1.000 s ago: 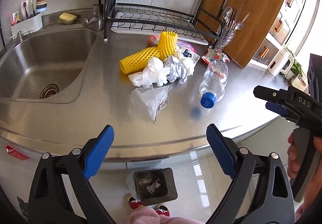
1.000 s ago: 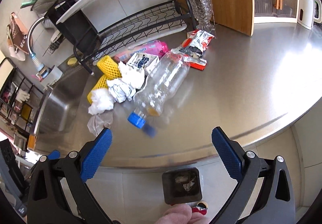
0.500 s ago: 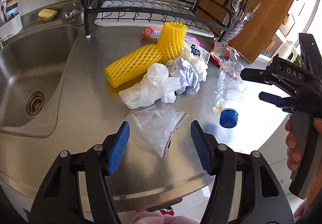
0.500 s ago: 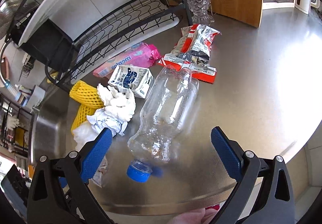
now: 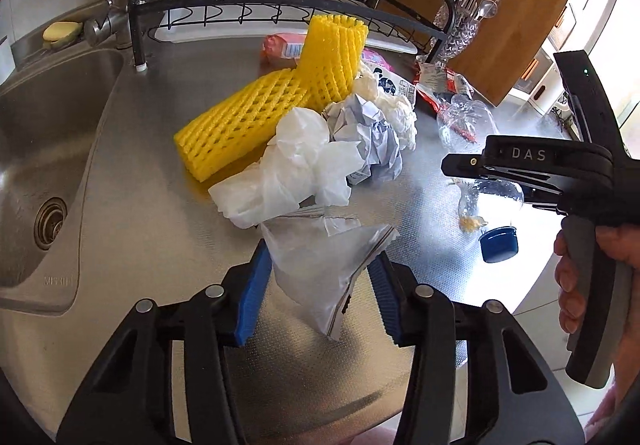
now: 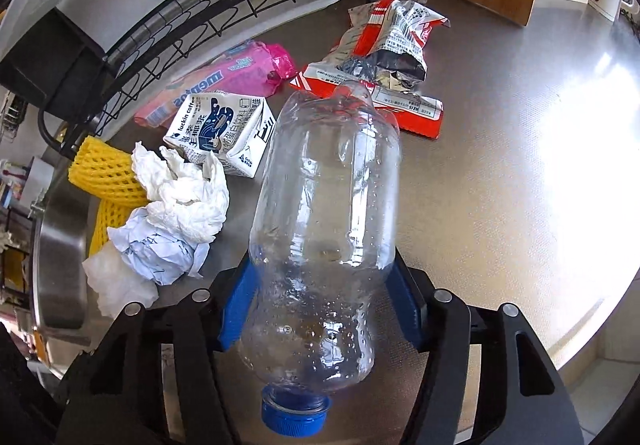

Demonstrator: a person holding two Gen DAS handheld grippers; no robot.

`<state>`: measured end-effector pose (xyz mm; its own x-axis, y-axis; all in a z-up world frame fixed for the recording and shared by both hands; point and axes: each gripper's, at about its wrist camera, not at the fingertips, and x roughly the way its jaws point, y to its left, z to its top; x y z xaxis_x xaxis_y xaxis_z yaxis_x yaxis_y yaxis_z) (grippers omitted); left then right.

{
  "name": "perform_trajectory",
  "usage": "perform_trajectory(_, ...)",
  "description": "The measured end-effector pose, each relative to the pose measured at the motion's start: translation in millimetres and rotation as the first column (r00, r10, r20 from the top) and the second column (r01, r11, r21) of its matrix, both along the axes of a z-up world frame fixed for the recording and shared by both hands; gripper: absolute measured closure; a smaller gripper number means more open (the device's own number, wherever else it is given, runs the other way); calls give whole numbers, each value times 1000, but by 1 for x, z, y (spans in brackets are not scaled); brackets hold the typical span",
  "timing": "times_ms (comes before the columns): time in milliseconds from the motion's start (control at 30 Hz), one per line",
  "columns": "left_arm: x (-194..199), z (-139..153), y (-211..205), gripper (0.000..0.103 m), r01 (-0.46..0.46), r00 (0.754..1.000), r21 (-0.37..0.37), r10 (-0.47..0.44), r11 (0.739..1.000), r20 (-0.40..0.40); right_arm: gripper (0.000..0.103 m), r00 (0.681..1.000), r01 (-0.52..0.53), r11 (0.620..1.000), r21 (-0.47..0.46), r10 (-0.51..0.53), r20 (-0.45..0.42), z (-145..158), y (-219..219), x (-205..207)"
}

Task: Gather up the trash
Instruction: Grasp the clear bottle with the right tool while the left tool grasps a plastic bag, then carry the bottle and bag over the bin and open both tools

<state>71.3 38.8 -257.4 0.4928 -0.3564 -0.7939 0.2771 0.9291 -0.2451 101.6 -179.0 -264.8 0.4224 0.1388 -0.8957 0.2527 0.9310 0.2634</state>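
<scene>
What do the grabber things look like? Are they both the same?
Yes, they match. The left gripper and right gripper each have black plastic arms with round silver bolts and blue ridged pads on the jaws. Seen from the side, the right one shows white "DAS" letters, a grey handle and a small green light. A bare hand holds it.

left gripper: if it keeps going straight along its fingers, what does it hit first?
The clear plastic bag, already between the left gripper pads. Beyond it, probably the white crumpled tissue; depth is unclear.
</scene>
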Motion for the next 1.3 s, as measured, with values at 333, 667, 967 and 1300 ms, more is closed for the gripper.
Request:
perform_trajectory(333, -9, -6, -4, 97, 11, 1000, -3, -12, 1000, -17, 42, 1000, -7, 999, 38, 7, 0, 0, -11, -24)
perform_trajectory(667, -67, 24, -18, 98, -43, 998, 22, 42, 999, 48, 44, 994, -99, 993, 71, 95, 57, 18, -19, -82)
perform_trajectory(967, -152, 34, -45, 98, -79, 995, 31, 76, 996, 69, 53, 981, -176, 983, 60, 170, 90, 34, -32, -148)
perform_trajectory(1300, -210, -11, -59, 98, -90, 995, 36, 91, 995, -39, 53, 969, -243, 967, 79, 246, -34, -20, -31, -211)
